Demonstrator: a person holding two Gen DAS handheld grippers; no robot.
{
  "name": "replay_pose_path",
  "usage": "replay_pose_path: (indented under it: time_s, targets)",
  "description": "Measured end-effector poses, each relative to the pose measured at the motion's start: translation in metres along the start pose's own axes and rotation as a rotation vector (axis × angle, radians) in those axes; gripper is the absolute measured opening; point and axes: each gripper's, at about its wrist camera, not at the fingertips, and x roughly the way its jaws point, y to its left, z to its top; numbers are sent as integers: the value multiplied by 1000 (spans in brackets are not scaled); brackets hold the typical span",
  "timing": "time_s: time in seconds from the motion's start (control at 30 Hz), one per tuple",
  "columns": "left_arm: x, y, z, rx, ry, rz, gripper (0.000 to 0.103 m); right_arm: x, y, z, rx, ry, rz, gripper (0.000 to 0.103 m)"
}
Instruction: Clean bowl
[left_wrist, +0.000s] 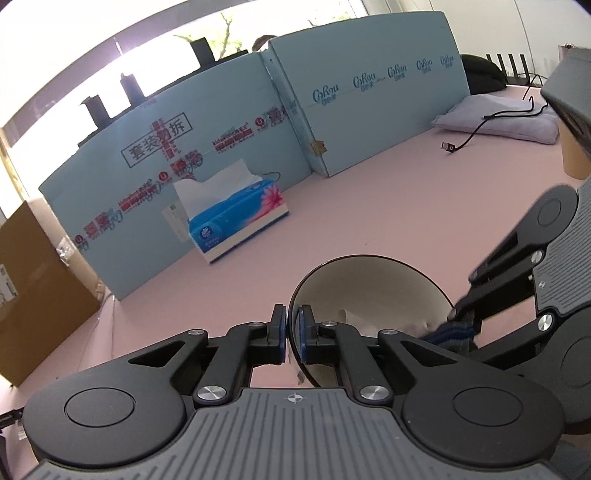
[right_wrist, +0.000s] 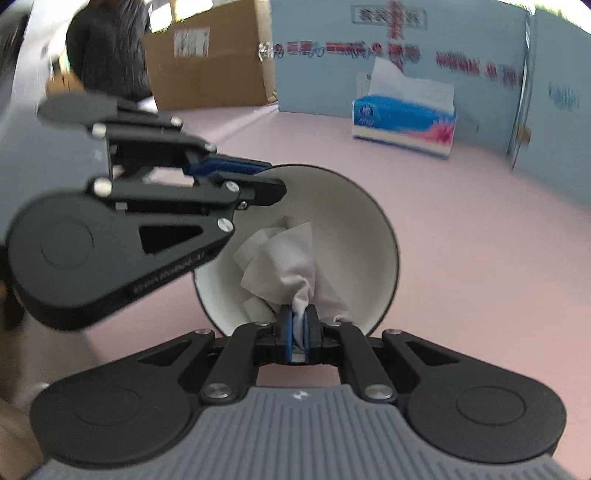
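Pink tabletop (left_wrist: 388, 206) runs wide and bare ahead of me, walled at the back by light blue cardboard panels (left_wrist: 369, 122); its left edge drops off beside a brown cardboard box (left_wrist: 33, 295). A tissue box (left_wrist: 236, 221) stands near the panels, well apart from the bowl (left_wrist: 369, 288), which sits close in front of me on the tabletop, white inside with a dark rim.

My left hand-held gripper (left_wrist: 292, 332) is clamped on the bowl's rim, one blue pad inside the wall and one outside. My right hand-held gripper (right_wrist: 298, 334) is pinched tight on a crumpled white tissue (right_wrist: 288, 258), which spreads out inside the bowl against its wall.

From the left wrist I see a grey pillow (left_wrist: 498, 122) and a black cable (left_wrist: 480, 129) far off at the right, and only a glimpse of the tissue. From the right wrist the tissue shows fully, the left hand-held gripper reaches onto the rim from the left, and a person in dark clothing (right_wrist: 107, 48) stands behind the brown box.
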Motion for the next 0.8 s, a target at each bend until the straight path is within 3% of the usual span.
replay_pose_path:
  time_s: [0.23,0.5,0.8]
  targets:
    - [3,1,3,12,-10,-17,10,3,-1,7,-89,-44,-118,6]
    - [6,3,3,4,-13,-31,11,0,-8,24,-180,-119,-136,5]
    - [7,4,2,8,-17,-46,12,-1,-17,13,-162,-21,-98,5]
